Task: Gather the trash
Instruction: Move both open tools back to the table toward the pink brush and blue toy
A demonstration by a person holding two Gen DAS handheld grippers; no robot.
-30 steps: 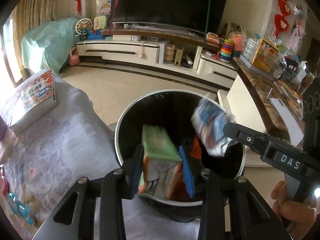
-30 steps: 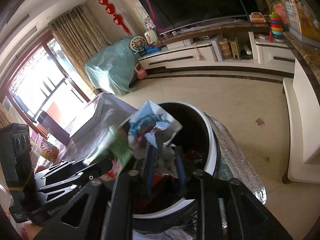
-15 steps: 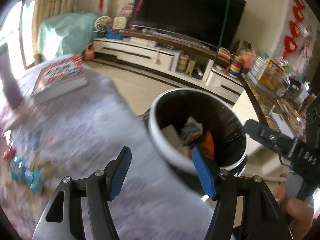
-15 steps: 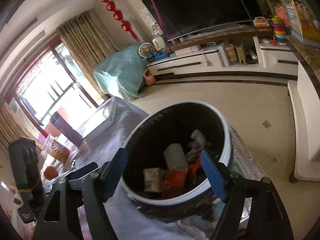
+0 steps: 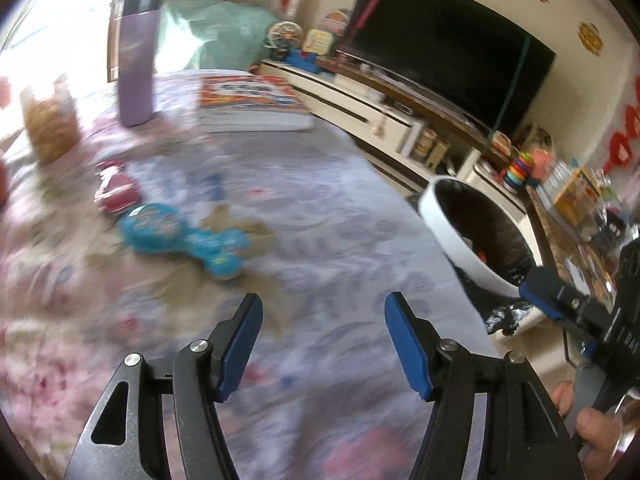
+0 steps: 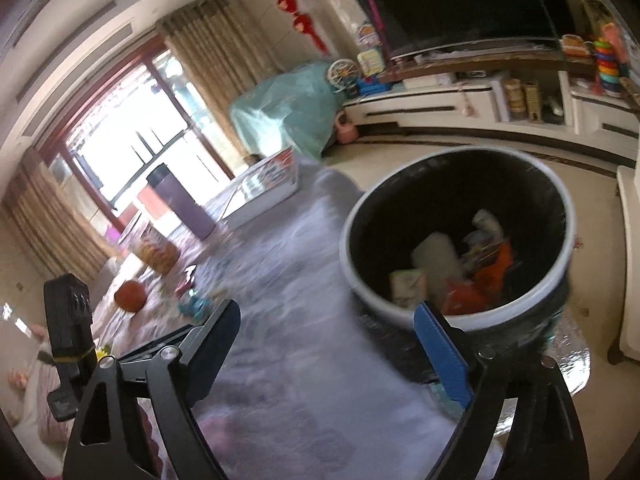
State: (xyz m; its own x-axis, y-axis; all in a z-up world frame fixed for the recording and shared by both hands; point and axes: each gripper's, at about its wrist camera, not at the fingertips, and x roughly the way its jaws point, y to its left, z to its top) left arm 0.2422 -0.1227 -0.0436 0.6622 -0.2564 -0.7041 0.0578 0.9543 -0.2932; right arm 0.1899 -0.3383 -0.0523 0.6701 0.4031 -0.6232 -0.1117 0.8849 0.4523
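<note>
A black trash bin with a white rim [image 6: 560, 264] stands beside the table and holds several pieces of trash, among them a green carton [image 6: 408, 286]. The bin also shows in the left wrist view [image 5: 444, 224]. My left gripper [image 5: 322, 346] is open and empty over the patterned tablecloth [image 5: 320, 220]. A blue wrapper [image 5: 180, 236] and a red wrapper [image 5: 116, 192] lie on the cloth ahead of it to the left. My right gripper [image 6: 332, 348] is open and empty, at the table edge next to the bin.
A purple tumbler [image 5: 136, 56], a stack of books [image 5: 252, 104] and a snack bag [image 5: 50, 124] stand at the table's far side. An orange fruit [image 6: 130, 296] lies on the table. A TV unit [image 6: 480, 104] lines the far wall.
Both grippers let their trash drop into the bin and opened. Both then swung left, away from the bin and over the table; the left has gone farther.
</note>
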